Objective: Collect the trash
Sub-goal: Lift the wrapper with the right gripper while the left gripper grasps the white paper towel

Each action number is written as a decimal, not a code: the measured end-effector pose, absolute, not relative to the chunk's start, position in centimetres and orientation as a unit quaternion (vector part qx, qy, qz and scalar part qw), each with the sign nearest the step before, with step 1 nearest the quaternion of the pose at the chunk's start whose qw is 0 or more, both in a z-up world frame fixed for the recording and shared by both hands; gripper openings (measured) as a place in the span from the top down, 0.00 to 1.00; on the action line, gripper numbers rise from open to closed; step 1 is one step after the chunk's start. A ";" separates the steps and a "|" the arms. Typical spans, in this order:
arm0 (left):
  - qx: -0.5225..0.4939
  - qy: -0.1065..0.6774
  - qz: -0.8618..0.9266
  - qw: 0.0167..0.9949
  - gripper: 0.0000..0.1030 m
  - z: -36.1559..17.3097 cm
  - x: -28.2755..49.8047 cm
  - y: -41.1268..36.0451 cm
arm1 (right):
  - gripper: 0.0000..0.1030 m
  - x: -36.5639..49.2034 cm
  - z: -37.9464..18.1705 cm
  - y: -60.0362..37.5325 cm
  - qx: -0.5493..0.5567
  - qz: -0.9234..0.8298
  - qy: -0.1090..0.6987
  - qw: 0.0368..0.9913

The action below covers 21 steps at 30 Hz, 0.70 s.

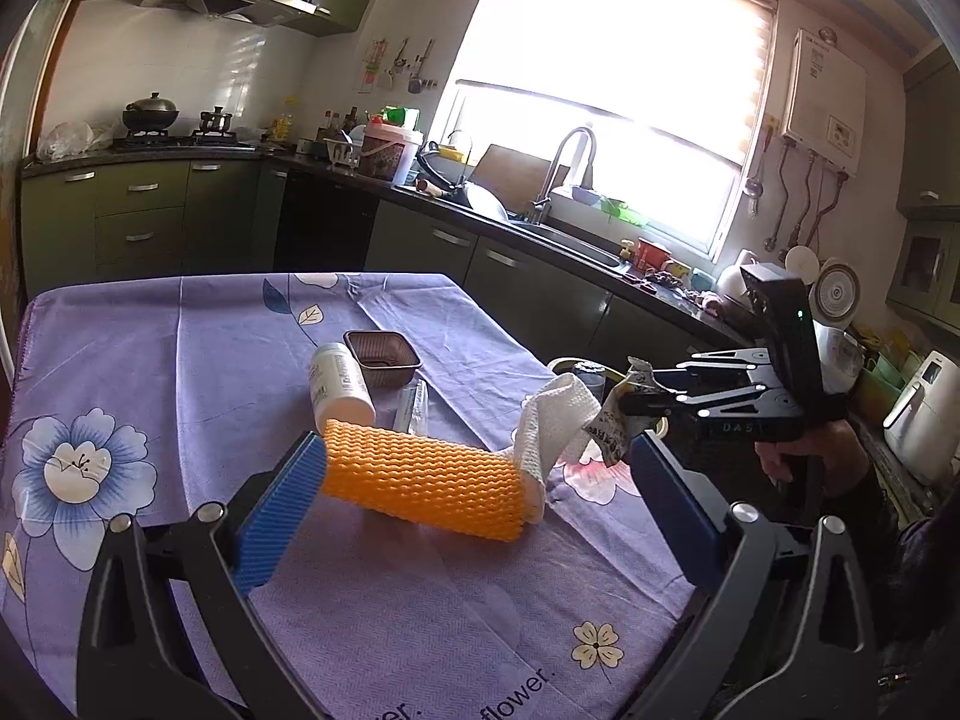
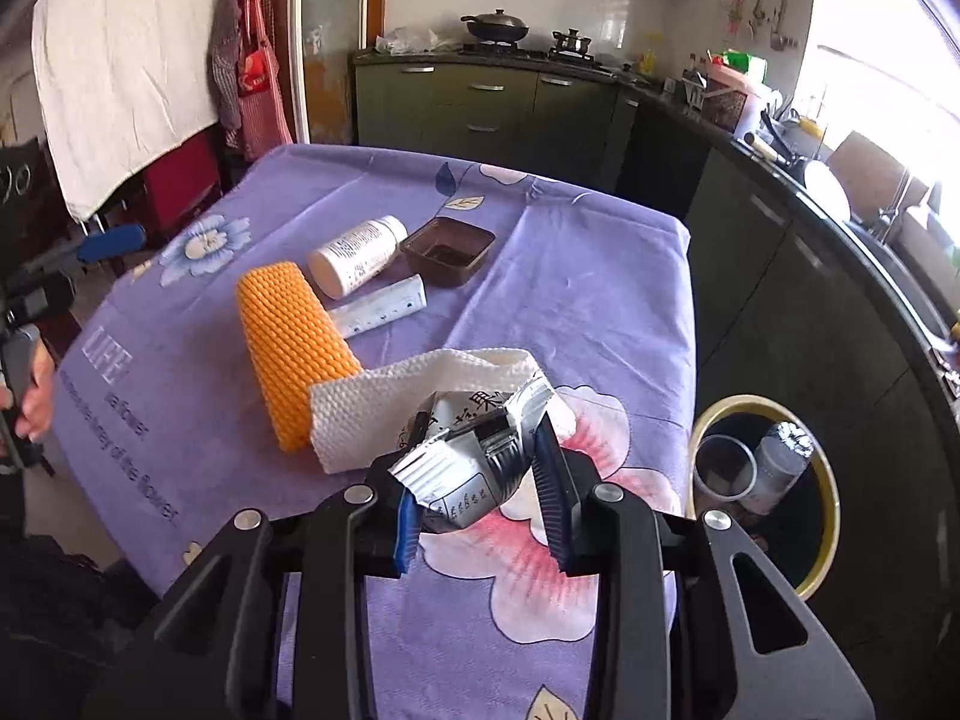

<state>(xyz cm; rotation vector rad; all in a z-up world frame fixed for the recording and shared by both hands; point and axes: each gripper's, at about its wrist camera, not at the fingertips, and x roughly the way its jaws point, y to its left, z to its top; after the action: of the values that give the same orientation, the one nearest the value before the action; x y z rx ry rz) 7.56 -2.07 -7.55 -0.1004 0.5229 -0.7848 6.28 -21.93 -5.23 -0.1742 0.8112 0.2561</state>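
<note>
My right gripper (image 2: 480,492) is shut on a crumpled silver foil wrapper (image 2: 474,468) with black print, held above the table's right edge; it also shows in the left wrist view (image 1: 618,420). My left gripper (image 1: 474,480) is open, its blue pads either side of an orange foam net sleeve (image 1: 426,483) lying on the purple cloth (image 1: 180,360). A white paper towel (image 1: 555,420) lies against the sleeve's right end. A white bottle (image 1: 339,384), a brown plastic tray (image 1: 382,357) and a clear tube (image 1: 411,408) lie behind.
A yellow-rimmed trash bin (image 2: 834,528) stands on the floor right of the table, with a clear cup and a foil-topped container inside. Dark kitchen cabinets and a sink counter (image 1: 540,228) run behind and to the right.
</note>
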 end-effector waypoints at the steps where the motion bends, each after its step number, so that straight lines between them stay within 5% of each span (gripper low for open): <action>1: -0.042 0.250 -0.378 0.890 0.07 -7.5 7.4 -2.2 | 0.68 6.2 -4.9 -22.2 -0.074 0.127 0.391 0.909; 21: 0.041 0.235 -0.450 0.861 0.07 -7.7 5.9 -7.0 | 0.68 6.2 -0.4 -27.2 0.128 0.210 0.382 0.891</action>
<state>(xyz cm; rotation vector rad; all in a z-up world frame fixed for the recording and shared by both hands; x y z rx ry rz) 5.87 -7.01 -7.71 0.0868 0.4933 -0.9435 6.18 -27.16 -0.40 0.2652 0.7930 0.4357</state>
